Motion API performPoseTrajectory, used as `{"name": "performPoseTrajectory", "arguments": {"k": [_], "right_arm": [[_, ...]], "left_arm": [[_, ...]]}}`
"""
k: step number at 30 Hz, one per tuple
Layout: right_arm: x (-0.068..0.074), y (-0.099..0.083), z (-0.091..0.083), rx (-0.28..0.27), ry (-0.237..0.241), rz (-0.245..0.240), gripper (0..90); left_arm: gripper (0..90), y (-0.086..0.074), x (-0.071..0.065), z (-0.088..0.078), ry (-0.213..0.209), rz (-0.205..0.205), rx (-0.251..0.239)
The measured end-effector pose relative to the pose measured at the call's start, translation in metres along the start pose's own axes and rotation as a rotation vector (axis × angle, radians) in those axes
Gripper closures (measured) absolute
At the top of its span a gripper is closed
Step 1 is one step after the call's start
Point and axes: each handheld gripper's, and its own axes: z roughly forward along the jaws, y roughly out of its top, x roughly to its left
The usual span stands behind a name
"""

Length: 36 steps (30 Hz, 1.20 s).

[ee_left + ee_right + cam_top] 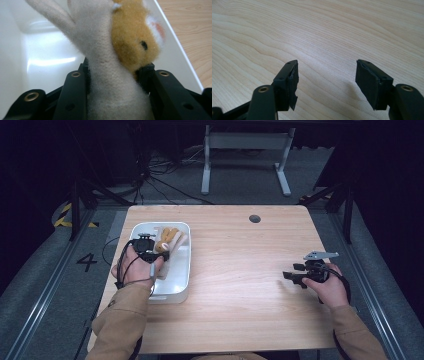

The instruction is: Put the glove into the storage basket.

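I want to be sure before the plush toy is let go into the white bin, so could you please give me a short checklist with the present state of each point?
1. Left gripper shut on the plush toy: ok, both jaws press into its beige part.
2. Toy over the white bin: ok, the bin's walls show on both sides of it.
3. Toy resting on the bin floor: cannot tell, its underside is hidden.
4. Right gripper out of the way: ok, open over bare table, holding nothing.
5. Other things in the bin under the toy: cannot tell.
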Motion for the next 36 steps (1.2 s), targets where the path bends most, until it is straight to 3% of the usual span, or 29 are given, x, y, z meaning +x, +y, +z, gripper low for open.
{"name": "performPoseTrajectory", "arguments": {"k": [19,29,36], "right_arm": [[0.0,-0.001,0.001,0.006,0.001,0.003,35.7],[-0.003,-0.002,0.0,0.004,0.001,0.012,35.5],[-0.005,-0.002,-0.002,-0.007,-0.007,0.019,35.5]], "left_arm": [[62.3,-0.006,0.007,0.022,0.018,-0.024,0.022],[62.1,-0.013,0.011,0.036,0.015,-0.037,0.062],[61.7,-0.017,0.014,0.043,0.035,-0.057,0.1]]}}
